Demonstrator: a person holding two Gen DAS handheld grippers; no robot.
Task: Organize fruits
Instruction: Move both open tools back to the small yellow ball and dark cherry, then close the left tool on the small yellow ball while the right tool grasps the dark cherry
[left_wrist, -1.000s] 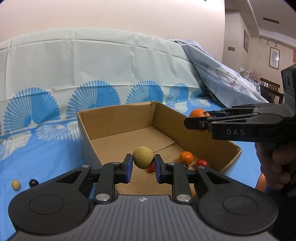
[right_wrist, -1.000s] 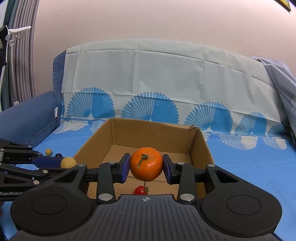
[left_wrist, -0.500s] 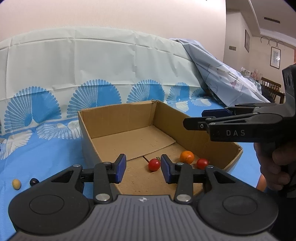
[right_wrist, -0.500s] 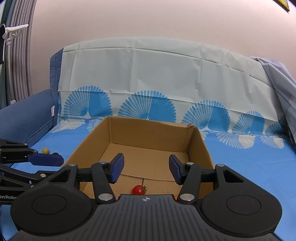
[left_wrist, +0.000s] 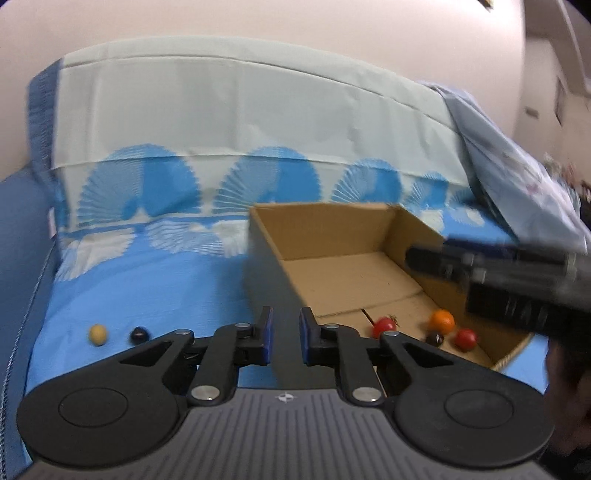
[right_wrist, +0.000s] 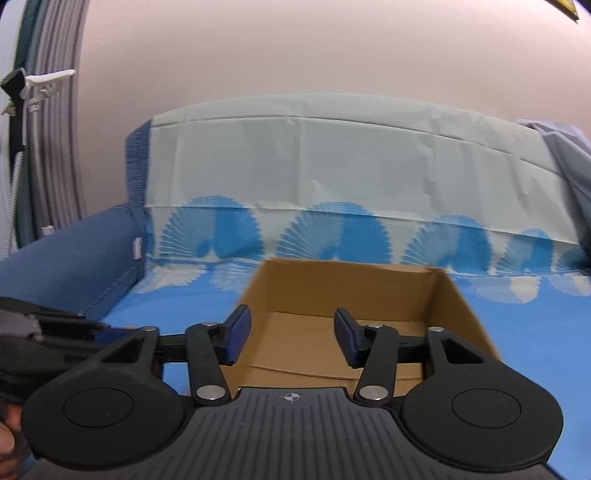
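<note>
Both my tools are released and carry nothing. My left gripper (left_wrist: 284, 332) hangs over the blue cover, its jaws narrowly apart; my right gripper (right_wrist: 291, 338) gapes above the cardboard box (left_wrist: 325, 236). Two fruits remain outside: a yellow fruit (left_wrist: 98, 334) and a dark berry (left_wrist: 139, 335), just beside each other. I should spread wider, descend slowly, and close gently, because such round fruit probably rolls.

We can read no text in either view: pale lettering on the side of the right gripper (left_wrist: 517, 295), seen from the left wrist camera, is smeared by motion blur into illegible marks.
</note>
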